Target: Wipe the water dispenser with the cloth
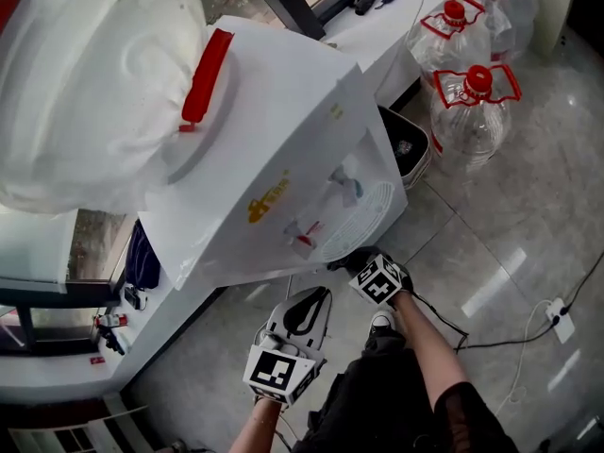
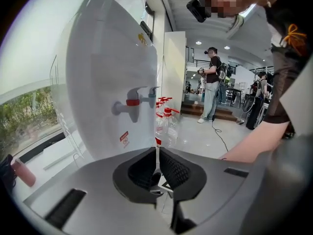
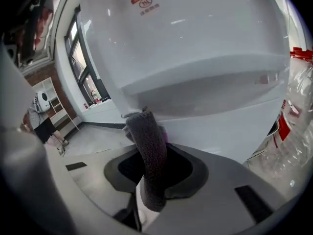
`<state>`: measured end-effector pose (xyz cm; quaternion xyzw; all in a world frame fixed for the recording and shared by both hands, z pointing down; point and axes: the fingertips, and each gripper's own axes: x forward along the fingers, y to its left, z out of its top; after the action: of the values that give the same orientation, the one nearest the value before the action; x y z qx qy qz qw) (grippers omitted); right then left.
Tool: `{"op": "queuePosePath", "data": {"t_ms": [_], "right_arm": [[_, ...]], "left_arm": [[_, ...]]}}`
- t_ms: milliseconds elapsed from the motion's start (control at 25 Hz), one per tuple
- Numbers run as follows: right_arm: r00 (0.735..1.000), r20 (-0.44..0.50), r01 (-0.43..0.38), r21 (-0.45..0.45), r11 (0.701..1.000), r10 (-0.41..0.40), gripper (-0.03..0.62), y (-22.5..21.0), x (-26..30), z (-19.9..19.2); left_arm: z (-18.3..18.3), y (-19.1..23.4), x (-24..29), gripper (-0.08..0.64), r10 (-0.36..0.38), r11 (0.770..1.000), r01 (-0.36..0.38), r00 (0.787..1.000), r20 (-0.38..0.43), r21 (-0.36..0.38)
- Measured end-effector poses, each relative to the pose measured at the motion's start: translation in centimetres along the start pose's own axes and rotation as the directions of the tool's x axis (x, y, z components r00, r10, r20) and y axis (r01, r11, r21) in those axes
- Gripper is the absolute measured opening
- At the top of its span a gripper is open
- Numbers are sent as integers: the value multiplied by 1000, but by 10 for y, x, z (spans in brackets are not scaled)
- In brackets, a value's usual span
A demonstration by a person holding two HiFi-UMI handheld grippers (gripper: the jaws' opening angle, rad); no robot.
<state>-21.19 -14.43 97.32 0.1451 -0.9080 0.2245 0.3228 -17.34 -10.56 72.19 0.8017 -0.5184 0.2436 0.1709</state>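
right gripper [image 3: 146, 136] grips the grey cloth [image 3: 150, 160], its tip at the lower front of the dispenser [image 1: 274, 149] — left gripper [image 2: 156, 155] hangs nearer, left of it, jaws together with nothing between

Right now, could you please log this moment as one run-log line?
left tongs: shut, empty | right tongs: shut on cloth | cloth: by water dispenser front, contact unclear
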Motion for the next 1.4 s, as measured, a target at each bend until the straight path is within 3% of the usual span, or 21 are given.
{"op": "queuePosePath", "data": {"t_ms": [440, 680, 800, 1040, 1400], "right_arm": [[975, -10, 222, 37, 974, -222, 104, -132, -45, 5], [913, 44, 395, 157, 905, -406, 103, -206, -94, 22], [878, 93, 440, 231, 868, -470, 103, -230, -119, 35], [866, 87, 454, 281, 846, -493, 103, -222, -165, 37], [879, 157, 392, 299, 870, -450, 103, -139, -279, 64]], "left_arm": [[-2, -10, 15, 20, -26, 1000, 26, 999, 20, -3], [-4, -15, 15, 20, -35, 999, 35, 999, 22, 4], [-5, -18, 8, 20, -35, 999, 35, 999, 8, 11], [14, -32, -16, 20, -51, 999, 51, 999, -17, 8], [93, -78, -58, 20, -103, 995, 103, 995, -5, -11]]}}
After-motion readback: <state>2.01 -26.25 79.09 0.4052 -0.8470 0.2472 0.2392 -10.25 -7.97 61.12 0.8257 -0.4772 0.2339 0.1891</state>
